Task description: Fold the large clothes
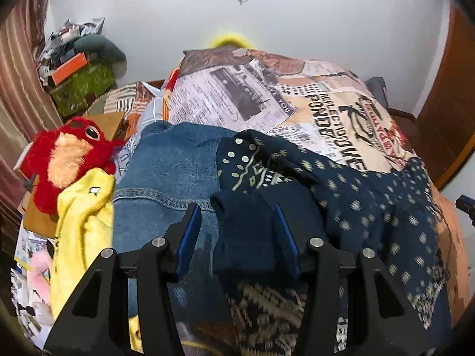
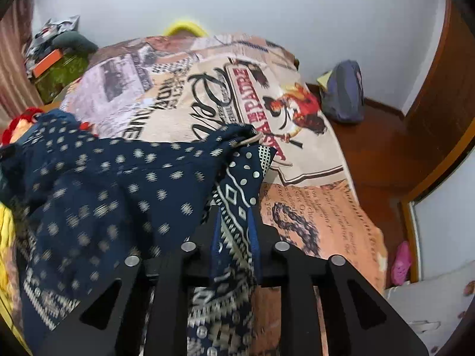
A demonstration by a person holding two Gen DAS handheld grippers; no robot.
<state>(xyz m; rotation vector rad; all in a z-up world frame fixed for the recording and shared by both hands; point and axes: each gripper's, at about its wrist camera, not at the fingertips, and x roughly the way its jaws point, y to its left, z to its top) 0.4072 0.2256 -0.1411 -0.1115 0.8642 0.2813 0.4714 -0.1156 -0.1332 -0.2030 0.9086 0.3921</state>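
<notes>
Right fingers [image 2: 236, 222] pinch navy garment [image 2: 104, 195]; left fingers [image 1: 237, 225] parted (fold between).

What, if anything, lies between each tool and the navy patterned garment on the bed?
Nothing visible. The navy patterned garment already lies between the left tool's blue pads, which stand apart, and a patterned strip of it runs between the right tool's narrowly spaced pads. The denim piece lies beside it, not over it.

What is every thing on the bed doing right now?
Left tool: open, navy cloth between its fingers.
Right tool: fingers close together, patterned cloth between them; grip unclear.
Navy patterned garment: crumpled, spread on the bed.
Denim garment: lying flat.
Red plush toy: lying on its side.
</notes>
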